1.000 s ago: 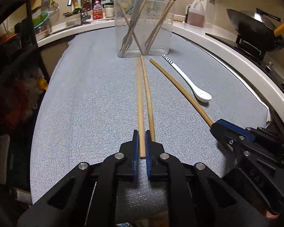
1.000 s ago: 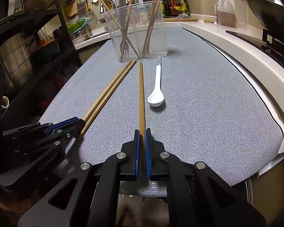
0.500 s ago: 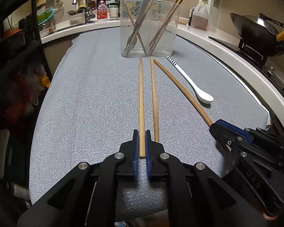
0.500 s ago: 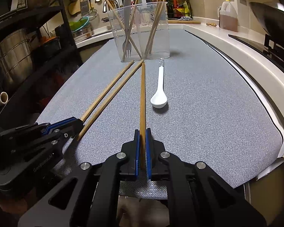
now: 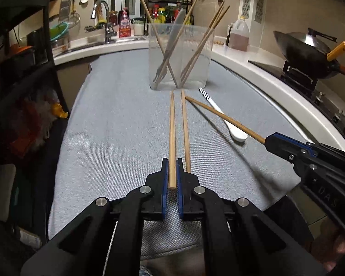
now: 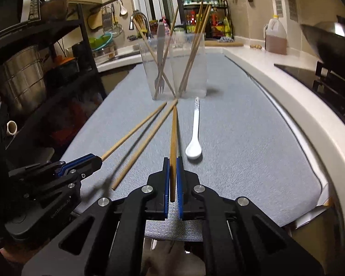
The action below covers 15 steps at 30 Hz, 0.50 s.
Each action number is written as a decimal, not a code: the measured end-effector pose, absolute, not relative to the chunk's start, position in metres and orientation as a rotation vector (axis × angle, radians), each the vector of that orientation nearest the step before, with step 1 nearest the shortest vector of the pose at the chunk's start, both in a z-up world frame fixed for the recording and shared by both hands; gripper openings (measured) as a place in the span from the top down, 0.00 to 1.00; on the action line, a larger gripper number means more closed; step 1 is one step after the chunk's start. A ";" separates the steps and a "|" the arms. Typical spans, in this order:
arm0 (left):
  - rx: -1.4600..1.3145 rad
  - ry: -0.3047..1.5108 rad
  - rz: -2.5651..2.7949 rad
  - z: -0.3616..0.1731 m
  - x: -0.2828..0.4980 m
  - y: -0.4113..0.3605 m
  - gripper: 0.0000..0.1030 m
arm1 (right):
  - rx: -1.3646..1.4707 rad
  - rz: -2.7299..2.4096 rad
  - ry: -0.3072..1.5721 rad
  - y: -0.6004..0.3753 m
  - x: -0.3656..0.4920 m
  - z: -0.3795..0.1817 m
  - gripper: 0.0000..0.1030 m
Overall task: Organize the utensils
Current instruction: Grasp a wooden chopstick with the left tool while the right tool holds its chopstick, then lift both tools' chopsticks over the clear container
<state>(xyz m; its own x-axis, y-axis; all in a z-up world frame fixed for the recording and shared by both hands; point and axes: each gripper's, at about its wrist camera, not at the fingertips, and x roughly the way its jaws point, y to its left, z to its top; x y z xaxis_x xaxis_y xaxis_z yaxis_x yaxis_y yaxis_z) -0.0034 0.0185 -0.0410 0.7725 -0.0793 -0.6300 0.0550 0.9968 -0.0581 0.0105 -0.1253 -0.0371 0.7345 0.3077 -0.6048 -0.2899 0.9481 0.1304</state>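
since a second ago both held chopsticks have come up off the grey mat (image 5: 117,138), and the clear container (image 5: 180,56) sits nearer and larger in both views. the right one now crosses over the white spoon (image 5: 227,124) in the left wrist view, where before it lay beside it.

the left gripper (image 5: 172,177) is clenched on the near end of one chopstick (image 5: 172,135), which points straight ahead at the container's base. the right gripper (image 6: 172,177) is clamped on a darker chopstick (image 6: 173,135), also aimed far, its tip near the container's foot. the two grippers sit side by side at the near edge of the mat, the right one tilted inward.

a third, loose chopstick (image 5: 185,133) lies on the mat just right of the left-held one, roughly parallel to it. the spoon lies right of all three, bowl toward the near side, striped handle toward the container. the container stands upright at the far end, holding a fork (image 6: 159,62) and several more chopsticks leaning crosswise.

a wok (image 5: 306,50) sits on the stove at the far right, a black shelf rack (image 6: 46,73) at left.
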 end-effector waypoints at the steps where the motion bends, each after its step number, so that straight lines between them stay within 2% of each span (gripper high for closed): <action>1: -0.035 0.673 -0.074 -0.038 -0.006 0.019 0.94 | 0.026 0.328 0.657 -0.126 0.008 -0.032 0.95; 15: -0.004 0.460 -0.099 0.045 -0.019 0.027 0.94 | 0.031 0.333 0.525 -0.150 0.012 0.041 0.95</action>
